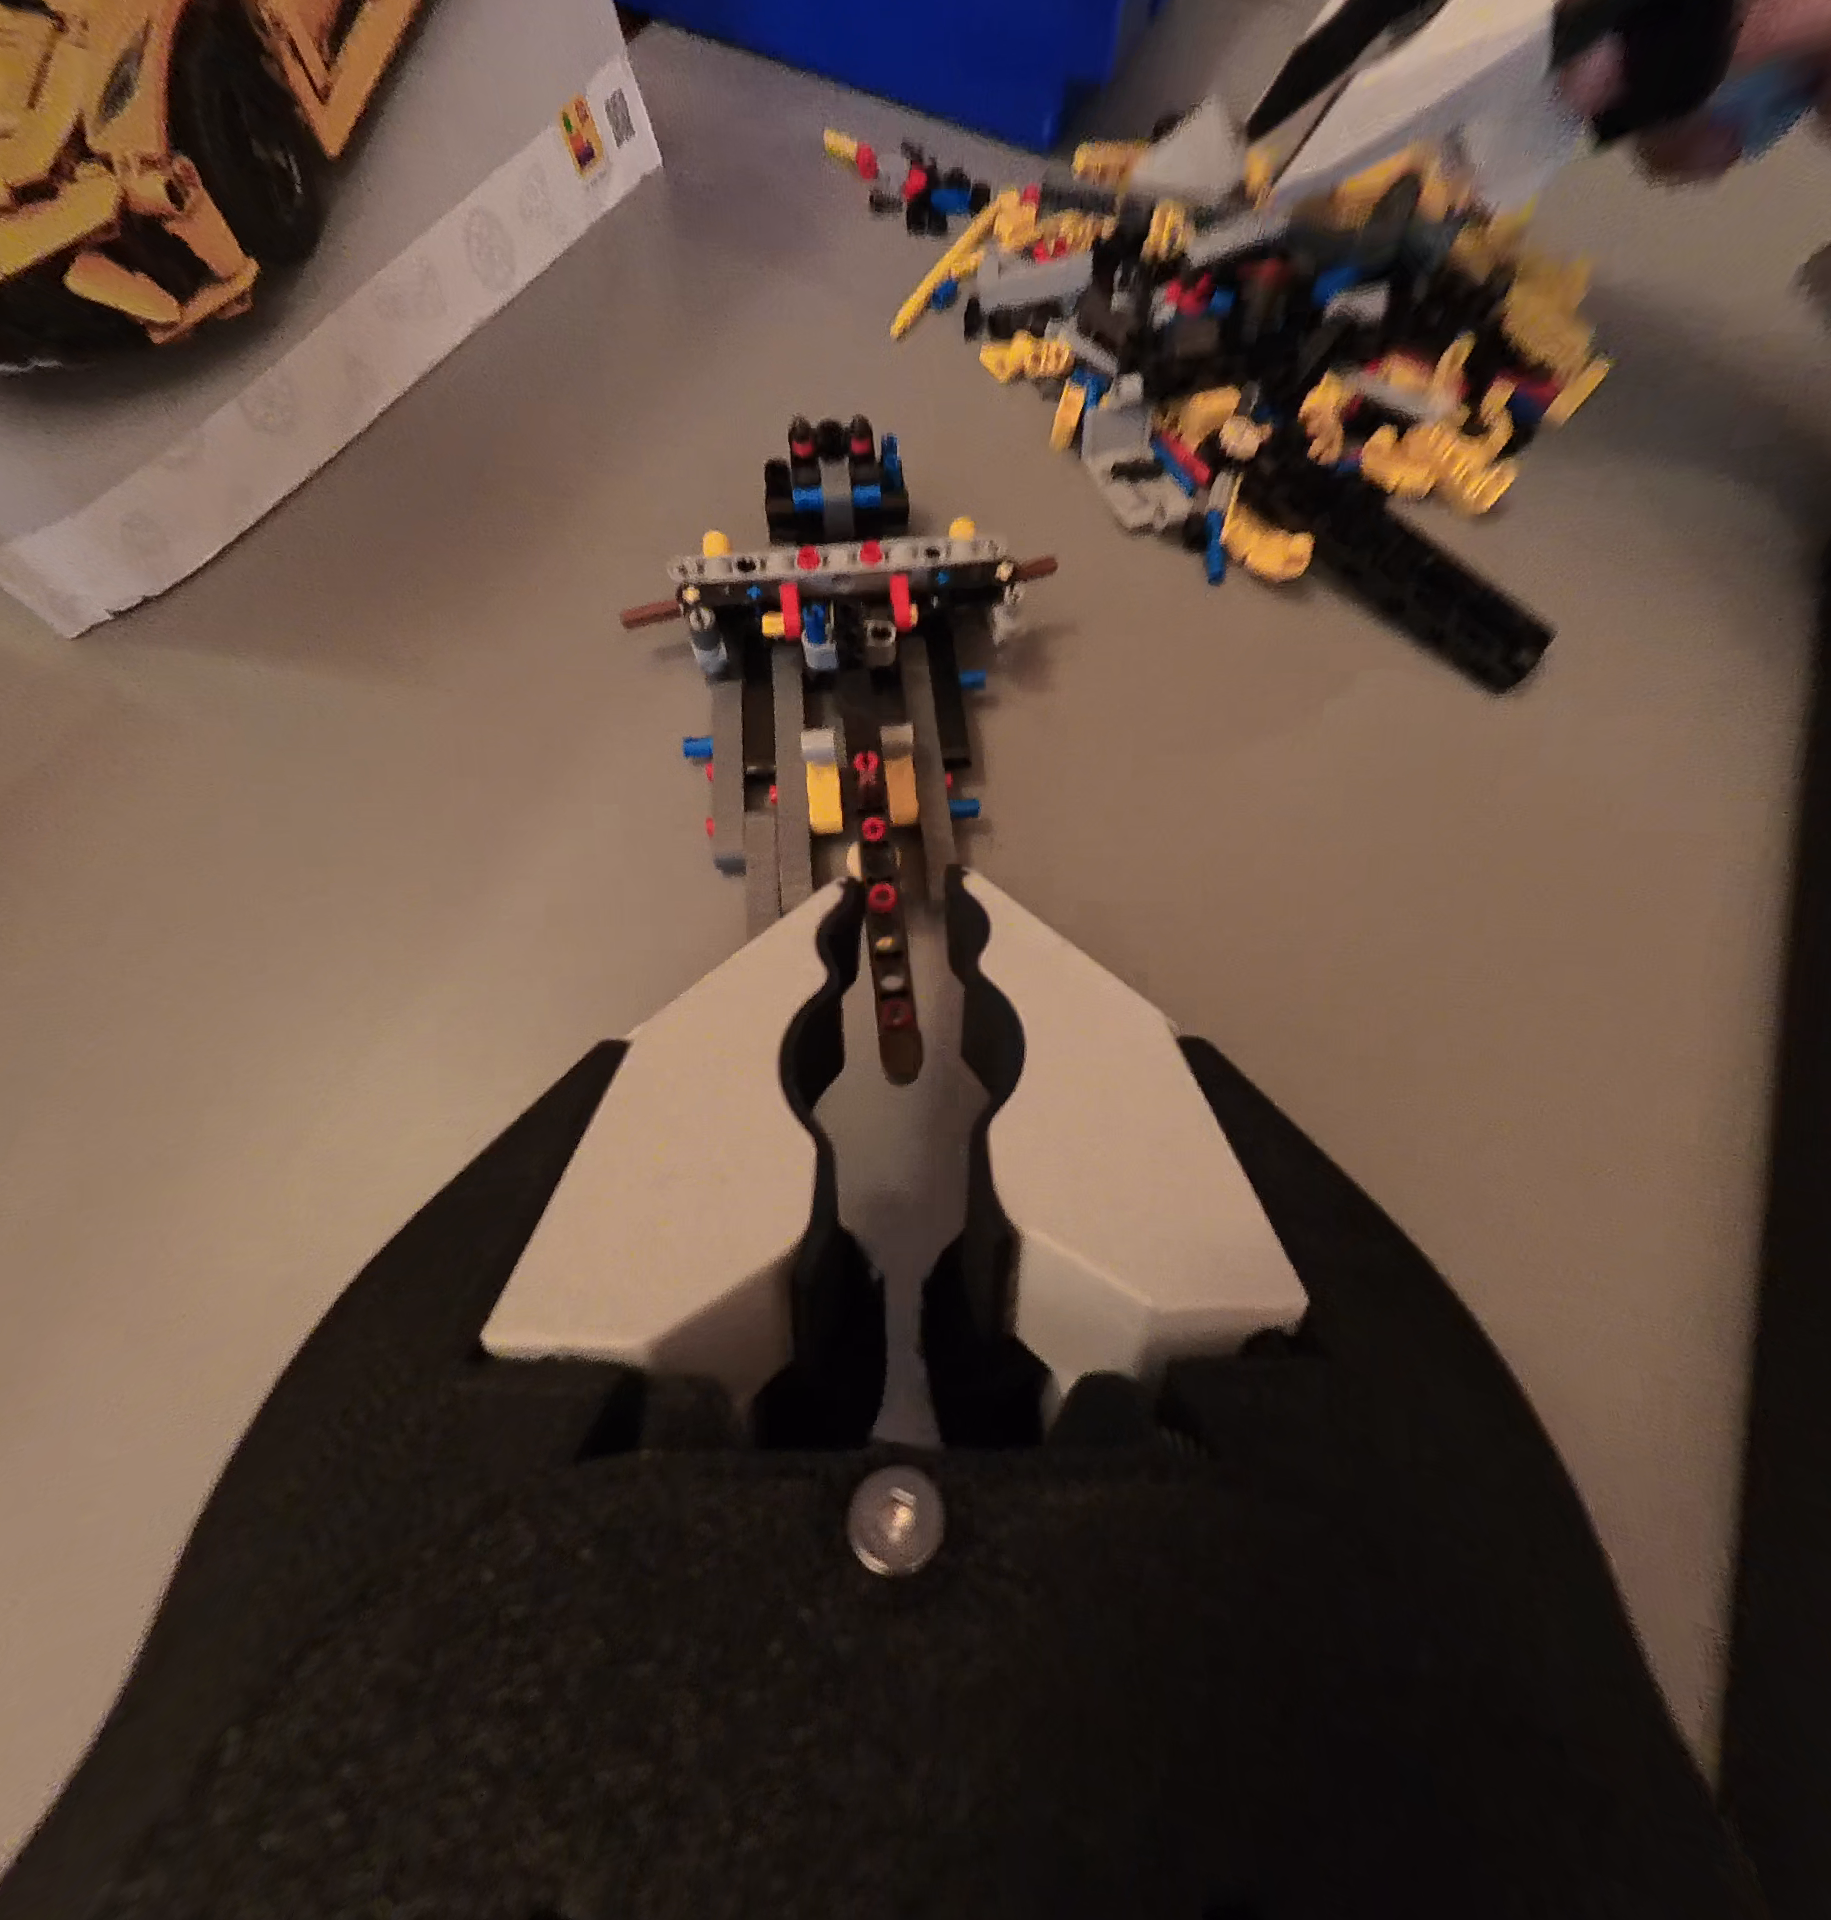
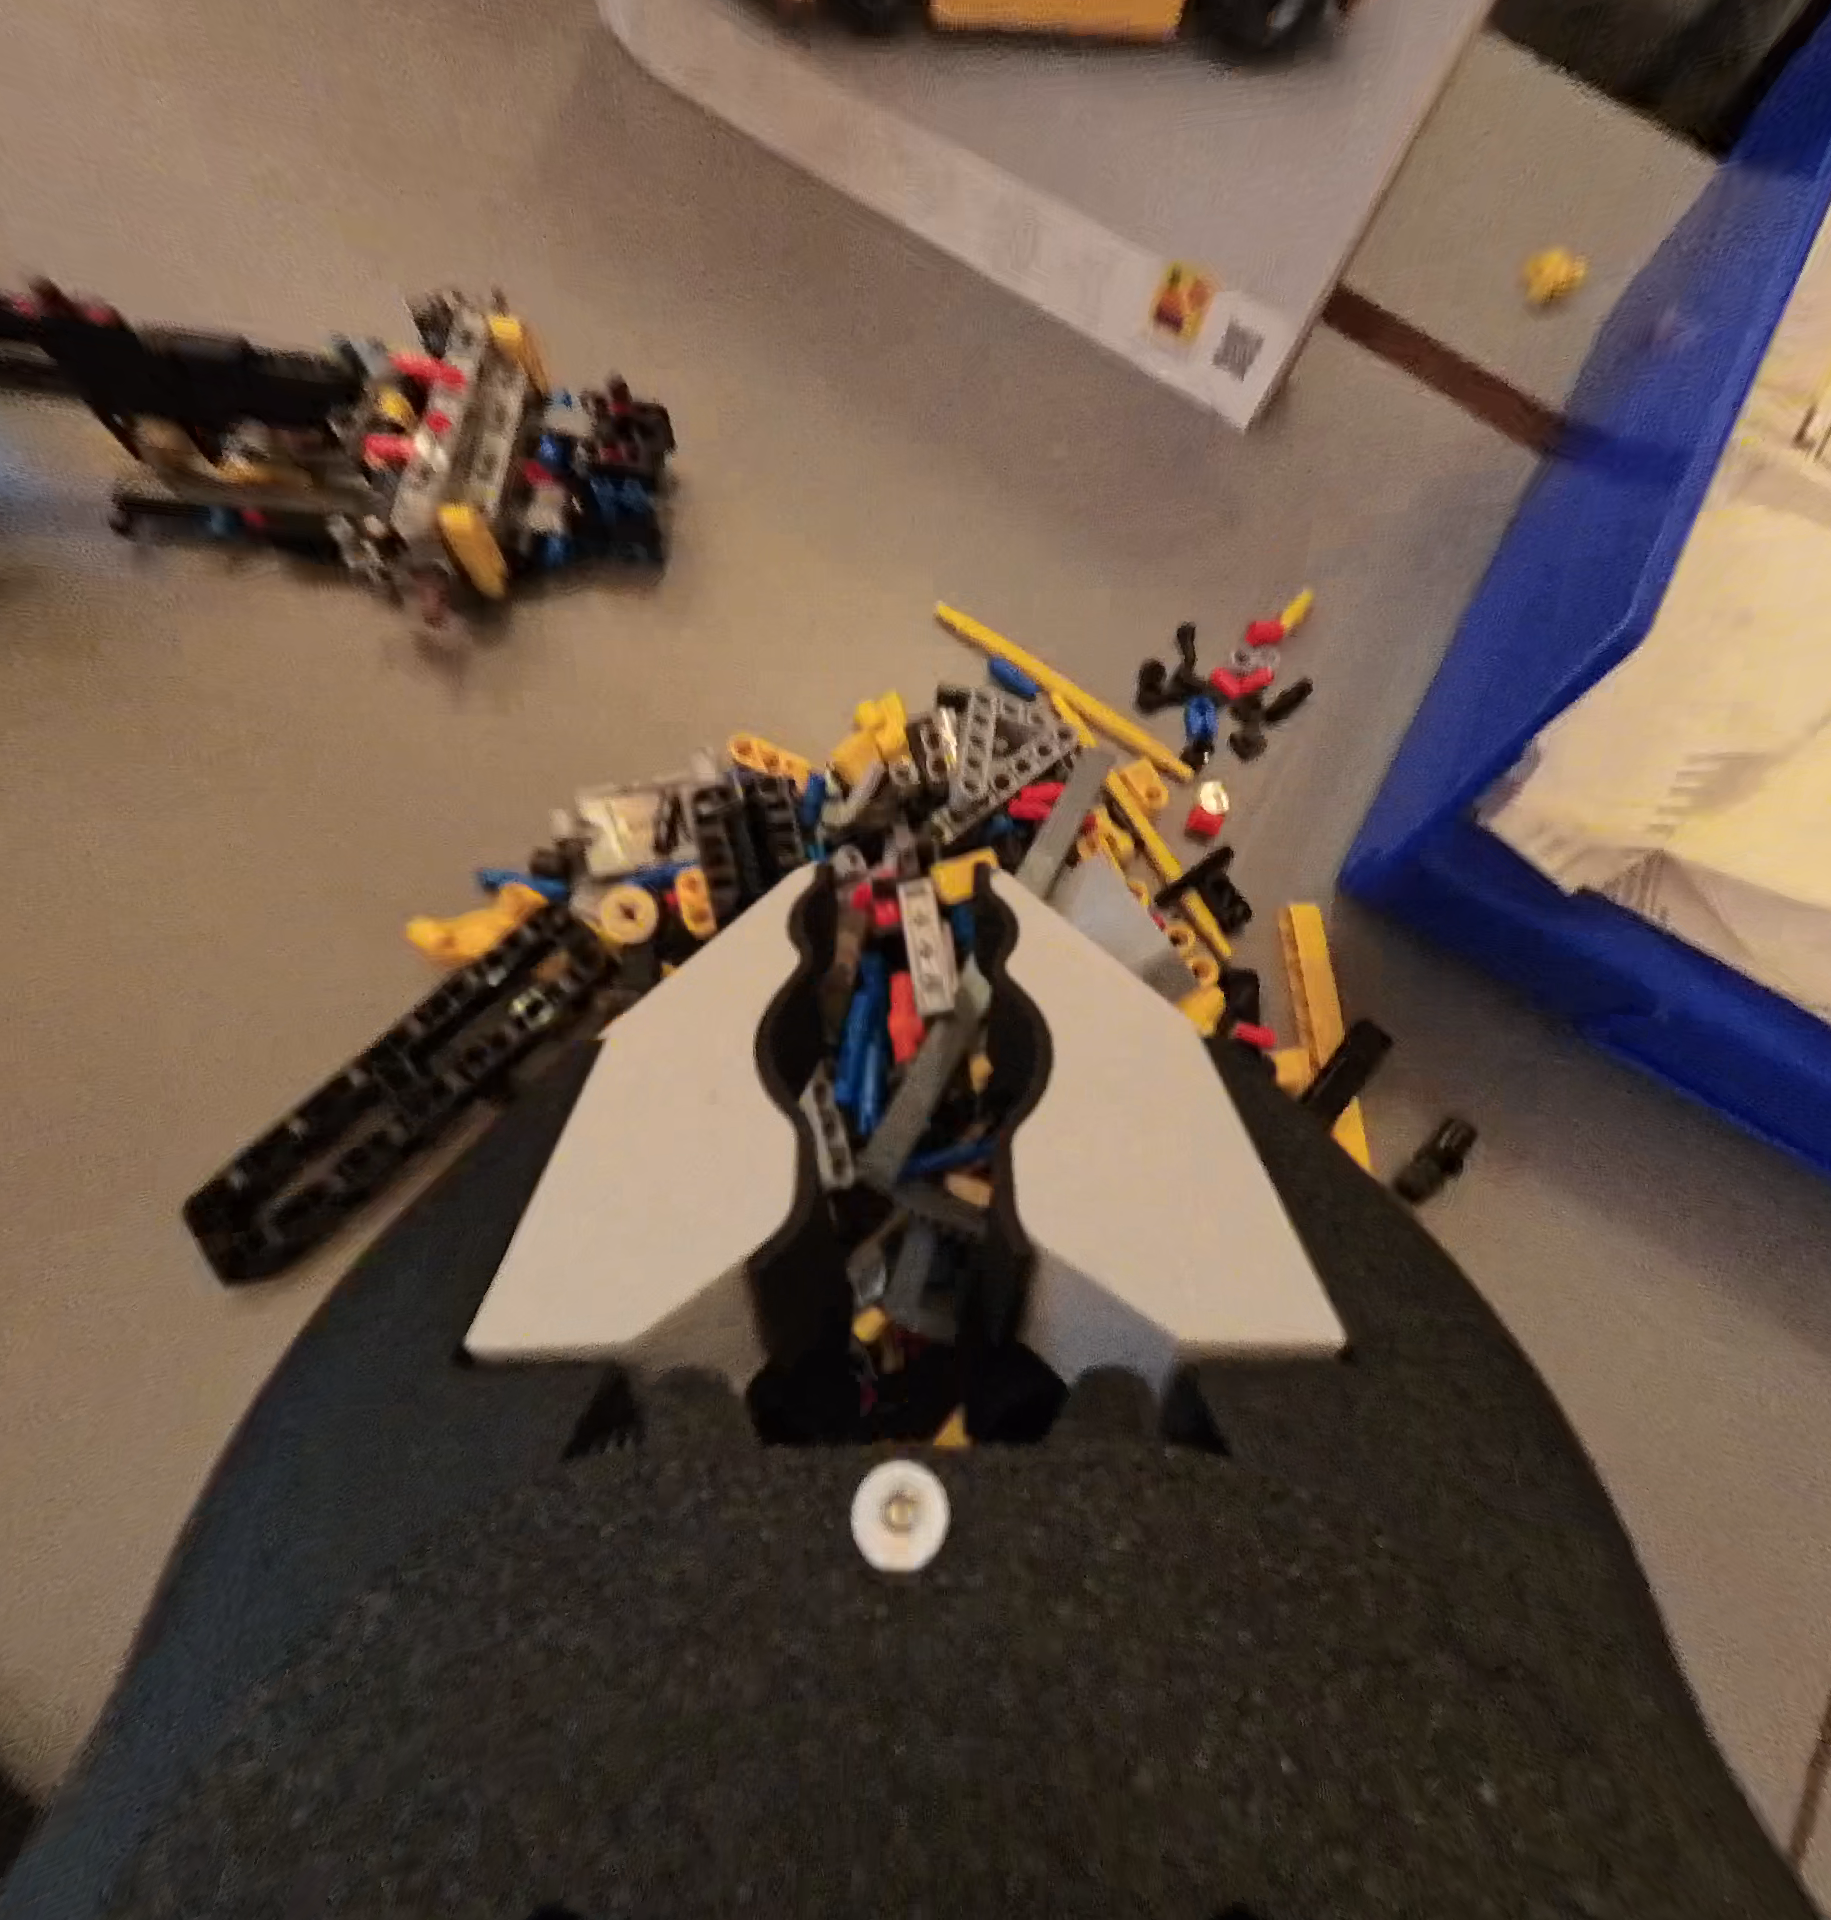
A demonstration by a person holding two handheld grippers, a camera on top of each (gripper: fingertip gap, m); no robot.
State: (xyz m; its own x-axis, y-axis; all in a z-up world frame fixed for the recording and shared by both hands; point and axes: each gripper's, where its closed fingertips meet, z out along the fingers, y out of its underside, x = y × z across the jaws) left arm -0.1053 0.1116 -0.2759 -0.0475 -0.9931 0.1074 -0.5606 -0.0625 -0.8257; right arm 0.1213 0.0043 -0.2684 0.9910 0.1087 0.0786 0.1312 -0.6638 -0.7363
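A partly built brick assembly [image 1: 838, 623] of black, grey, red, blue and yellow pieces lies on the grey table [image 1: 267, 935]. My left gripper [image 1: 897, 888] is closed narrowly on its near end, with a dark beam carrying red pins lying in the gap. The assembly also shows in the right wrist view [image 2: 454, 457], at the left. My right gripper [image 2: 906, 878] hangs open over a pile of loose bricks [image 2: 786, 810], which shows through the gap; nothing is clearly gripped. The left wrist view shows that pile [image 1: 1285, 343] with the blurred right gripper [image 1: 1410, 114] above it.
A long black beam frame [image 2: 391, 1091] lies at the pile's edge. A box showing a yellow car [image 1: 319, 343] lies at the back. A blue bin [image 2: 1617, 831] holding pale bags stands right of the pile. A few pieces [image 2: 1223, 686] lie apart.
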